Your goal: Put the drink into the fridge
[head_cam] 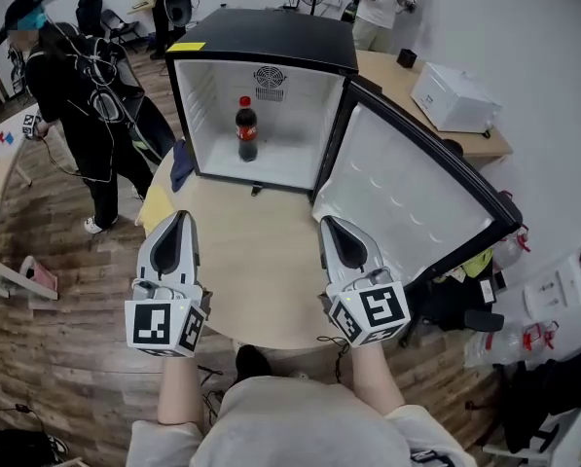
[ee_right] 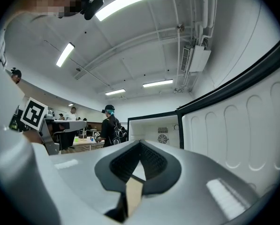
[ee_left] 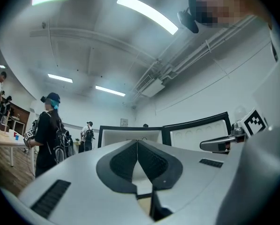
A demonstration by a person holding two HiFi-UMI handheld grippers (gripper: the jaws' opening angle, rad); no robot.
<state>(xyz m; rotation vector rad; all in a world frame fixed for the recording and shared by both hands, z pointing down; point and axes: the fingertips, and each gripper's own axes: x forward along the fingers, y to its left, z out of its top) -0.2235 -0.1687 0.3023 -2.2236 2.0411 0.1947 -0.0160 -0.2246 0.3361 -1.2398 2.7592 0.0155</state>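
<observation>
Head view: the drink (head_cam: pixel 246 129) stands inside the open fridge (head_cam: pixel 261 45), ahead of the left hand-held gripper (head_cam: pixel 180 218) and the right hand-held gripper (head_cam: pixel 328 224) above the counter (head_cam: pixel 261 270). Left gripper view: jaws together, empty. Right gripper view: jaws together, empty, fridge ahead.

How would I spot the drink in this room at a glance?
Look for the black mini fridge on the round wooden table, its door swung wide open. Alone on its white floor stands the cola bottle, upright: dark drink, red cap, red label, the only thing inside.
</observation>
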